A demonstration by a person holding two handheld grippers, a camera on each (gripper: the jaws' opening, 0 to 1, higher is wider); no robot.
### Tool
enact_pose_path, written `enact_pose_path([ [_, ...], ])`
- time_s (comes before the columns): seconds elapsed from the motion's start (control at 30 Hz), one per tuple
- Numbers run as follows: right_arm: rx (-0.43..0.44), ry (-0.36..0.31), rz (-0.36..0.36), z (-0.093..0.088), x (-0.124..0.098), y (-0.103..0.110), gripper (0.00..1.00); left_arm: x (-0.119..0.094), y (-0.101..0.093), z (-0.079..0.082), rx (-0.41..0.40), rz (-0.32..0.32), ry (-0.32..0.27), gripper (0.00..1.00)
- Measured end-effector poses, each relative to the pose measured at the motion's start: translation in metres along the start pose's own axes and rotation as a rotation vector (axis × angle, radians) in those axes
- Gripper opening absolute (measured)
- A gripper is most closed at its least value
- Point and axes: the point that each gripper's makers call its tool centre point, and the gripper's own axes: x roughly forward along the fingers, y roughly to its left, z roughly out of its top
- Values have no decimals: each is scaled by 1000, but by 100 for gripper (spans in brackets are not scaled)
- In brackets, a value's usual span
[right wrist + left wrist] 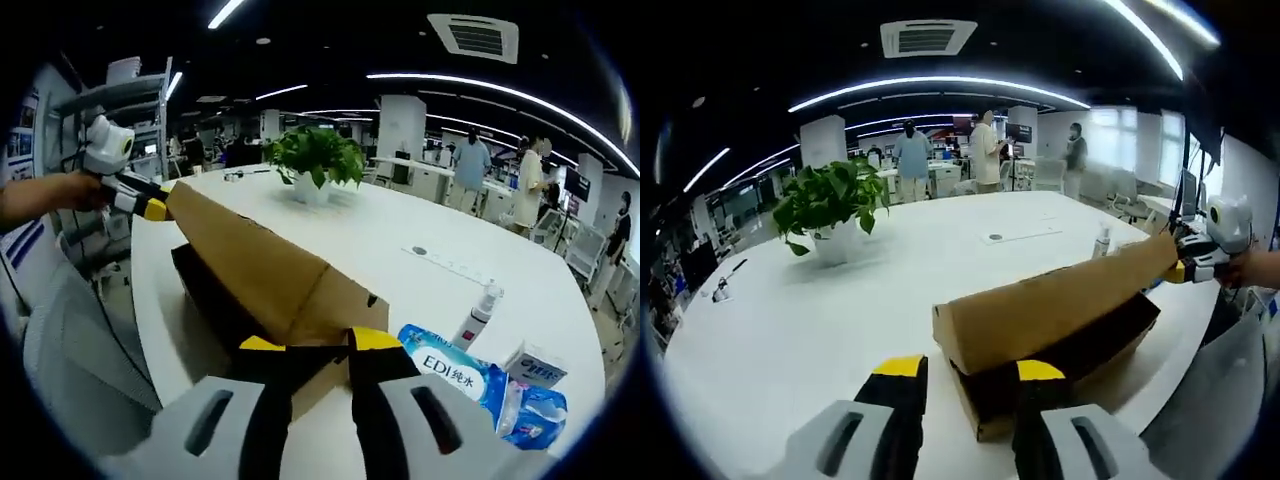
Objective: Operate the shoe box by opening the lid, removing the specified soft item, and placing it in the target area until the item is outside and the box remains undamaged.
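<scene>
Lifting the lid (1045, 305) of the shoe box (1060, 370) is the step in hand: the brown cardboard flap stands tilted up off the dark box body, which sits near the edge of the white surface (790, 320).

Handling, as a judgement: thin cardboard, light, stiff along the panel but easy to crease or tear at the fold. Best held at the lid's end edges, one at each end, lifted evenly, not twisted. The soft item is not visible; the box interior is dark and I cannot tell what lies in it.

Left gripper (970, 375): fingers part open, a clear gap between the yellow tips, set at the near corner of the box. Whether they touch the cardboard I cannot tell; they do not appear clamped on it.

Right gripper (315, 345): fingers drawn close, with the lid's end edge between the tips, apparently pinching it. In the left gripper view it sits at the far end of the lid.

Nearby: potted plant (830, 210), wipes pack (450, 375), small spray bottle (478, 312).
</scene>
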Motion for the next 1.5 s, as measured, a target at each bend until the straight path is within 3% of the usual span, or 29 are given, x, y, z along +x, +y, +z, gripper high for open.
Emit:
enact_pose_path([
  [0.67, -71, 51, 64, -24, -5, 20, 26, 2, -23, -25, 76, -68, 67, 36],
  [1.2, -27, 87, 120, -37, -3, 33, 36, 8, -32, -45, 77, -118, 135, 45],
  [1.5, 46, 105, 139, -45, 1, 36, 39, 13, -37, -58, 61, -144, 167, 50],
])
